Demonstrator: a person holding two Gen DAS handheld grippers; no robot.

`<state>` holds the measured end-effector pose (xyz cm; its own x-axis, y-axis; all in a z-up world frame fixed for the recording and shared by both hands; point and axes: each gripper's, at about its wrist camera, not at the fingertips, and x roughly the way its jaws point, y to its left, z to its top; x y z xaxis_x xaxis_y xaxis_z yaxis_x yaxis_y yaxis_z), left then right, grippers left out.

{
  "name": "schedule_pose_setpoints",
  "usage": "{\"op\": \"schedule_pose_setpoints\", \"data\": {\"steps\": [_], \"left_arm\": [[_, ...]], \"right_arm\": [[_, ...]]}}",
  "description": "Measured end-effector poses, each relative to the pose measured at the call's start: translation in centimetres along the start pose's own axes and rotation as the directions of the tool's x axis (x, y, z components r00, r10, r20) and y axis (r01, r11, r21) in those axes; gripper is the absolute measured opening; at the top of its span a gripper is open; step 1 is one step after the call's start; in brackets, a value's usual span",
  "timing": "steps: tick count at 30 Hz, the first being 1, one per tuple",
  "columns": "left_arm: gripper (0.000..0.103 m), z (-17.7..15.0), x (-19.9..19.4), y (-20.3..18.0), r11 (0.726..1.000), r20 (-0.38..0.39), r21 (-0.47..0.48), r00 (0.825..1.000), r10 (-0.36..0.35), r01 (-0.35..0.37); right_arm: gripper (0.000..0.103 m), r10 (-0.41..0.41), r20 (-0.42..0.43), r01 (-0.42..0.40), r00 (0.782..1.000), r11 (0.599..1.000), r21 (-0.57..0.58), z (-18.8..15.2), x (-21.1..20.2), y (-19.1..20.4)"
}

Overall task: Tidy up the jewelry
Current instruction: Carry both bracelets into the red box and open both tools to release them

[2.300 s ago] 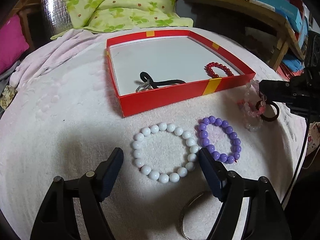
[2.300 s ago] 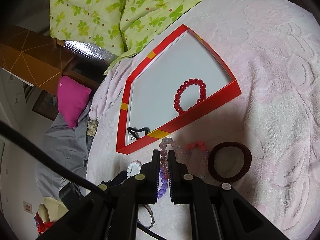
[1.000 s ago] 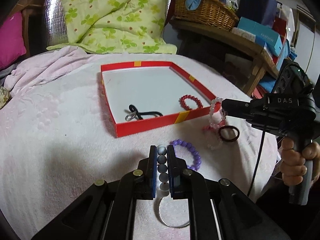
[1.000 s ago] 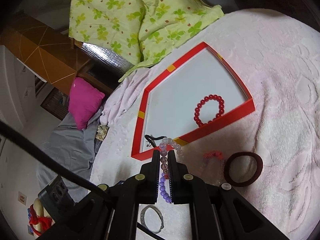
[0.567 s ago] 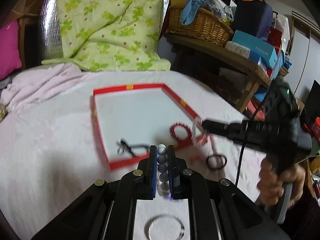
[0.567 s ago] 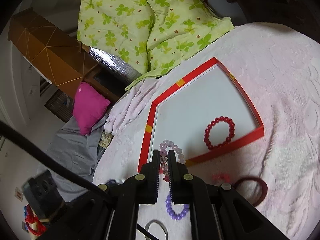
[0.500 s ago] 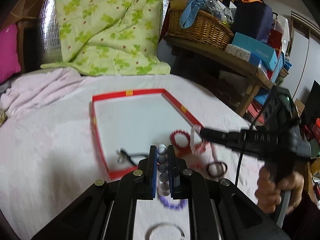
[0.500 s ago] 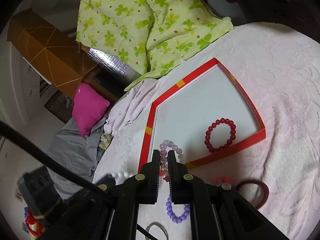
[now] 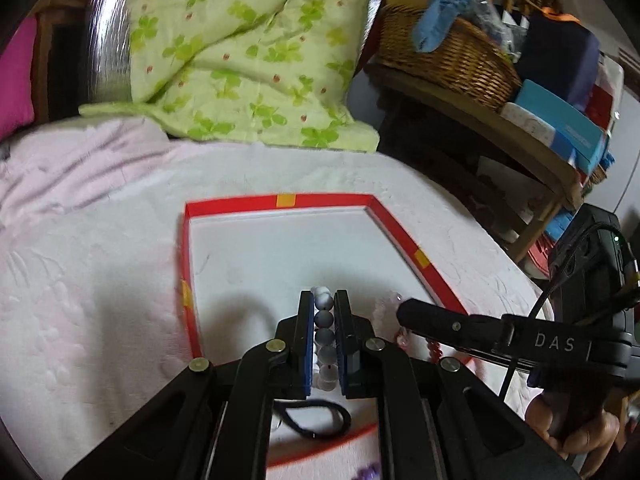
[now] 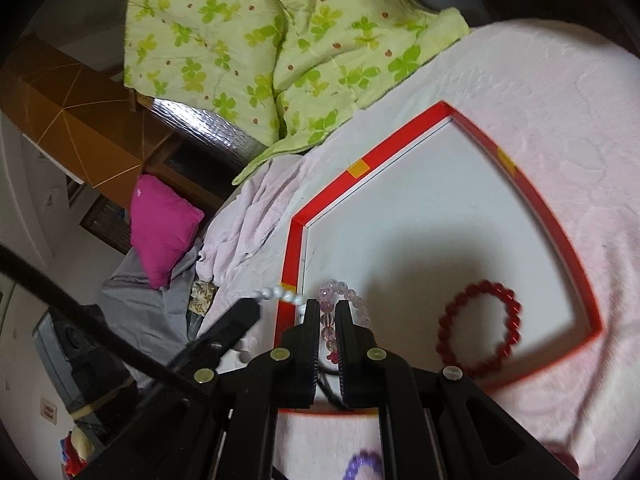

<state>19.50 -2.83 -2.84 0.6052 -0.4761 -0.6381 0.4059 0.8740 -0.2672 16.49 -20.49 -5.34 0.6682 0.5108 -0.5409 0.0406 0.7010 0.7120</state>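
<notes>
Partly done: red bead bracelet [image 10: 480, 326] and black hair tie [image 9: 316, 416] already lie in the red box [image 9: 280, 201]. Purple bracelet [image 10: 364, 466] sits outside on the pink blanket [image 9: 80, 280], near the box's front wall; other loose items may remain, out of view.

Left gripper [image 9: 324, 340] closed tight on the white bead bracelet [image 9: 323, 320], held above the box floor, beads stacked between the jaws. Right gripper [image 10: 328, 328] closed on the clear pink bead bracelet [image 10: 344, 296], also above the box, near its front-left corner. Both point forward and down over the box, left beside right. Likely next: release both into the box.
</notes>
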Motion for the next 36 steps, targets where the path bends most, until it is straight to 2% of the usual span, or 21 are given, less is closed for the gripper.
{"op": "schedule_pose_setpoints", "data": {"steps": [6, 13, 14, 18, 22, 26, 29, 31, 36], "left_arm": [[0.01, -0.1, 2.8, 0.7, 1.0, -0.041, -0.025, 0.999, 0.005, -0.006], [0.013, -0.4, 3.6, 1.0, 0.999, -0.054, -0.009, 0.998, 0.036, -0.036], [0.017, -0.5, 3.6, 0.8, 0.999, -0.059, 0.001, 0.998, 0.038, -0.038], [0.047, -0.7, 2.9, 0.4, 0.997, -0.041, 0.033, 0.997, 0.068, -0.067], [0.049, -0.9, 1.7, 0.7, 0.995, -0.023, 0.037, 0.996, 0.092, -0.091], [0.059, -1.5, 0.8, 1.1, 0.99, -0.014, 0.03, 0.99, 0.139, -0.138], [0.062, -1.9, -0.2, 1.4, 0.986, -0.004, 0.024, 0.986, 0.164, -0.164], [0.068, -2.4, -1.0, 1.7, 0.981, 0.004, 0.015, 0.981, 0.196, -0.196], [0.069, -3.2, -2.9, 2.2, 0.971, 0.031, -0.009, 0.971, 0.238, -0.238]], "right_arm": [[0.009, -0.014, -0.017, 0.014, 1.0, 0.999, 0.038, 1.9, 3.1, -1.3], [0.012, -0.065, 0.002, 0.065, 0.998, 0.994, 0.086, 3.7, 4.3, -3.0], [0.012, -0.075, 0.006, 0.074, 0.997, 0.993, 0.093, 3.9, 4.3, -3.2], [0.014, -0.101, 0.026, 0.097, 0.995, 0.989, 0.109, 4.4, 3.3, -4.0], [0.015, -0.119, 0.064, 0.11, 0.991, 0.986, 0.123, 4.6, 1.4, -4.5], [0.015, -0.121, 0.08, 0.111, 0.989, 0.986, 0.122, 4.5, -0.3, -4.4], [0.021, -0.118, 0.095, 0.105, 0.988, 0.985, 0.136, 4.3, -1.7, -4.4], [0.026, -0.126, 0.107, 0.11, 0.986, 0.983, 0.148, 4.1, -2.7, -4.6], [0.026, -0.14, 0.119, 0.119, 0.983, 0.979, 0.168, 3.5, -4.2, -4.9]]}}
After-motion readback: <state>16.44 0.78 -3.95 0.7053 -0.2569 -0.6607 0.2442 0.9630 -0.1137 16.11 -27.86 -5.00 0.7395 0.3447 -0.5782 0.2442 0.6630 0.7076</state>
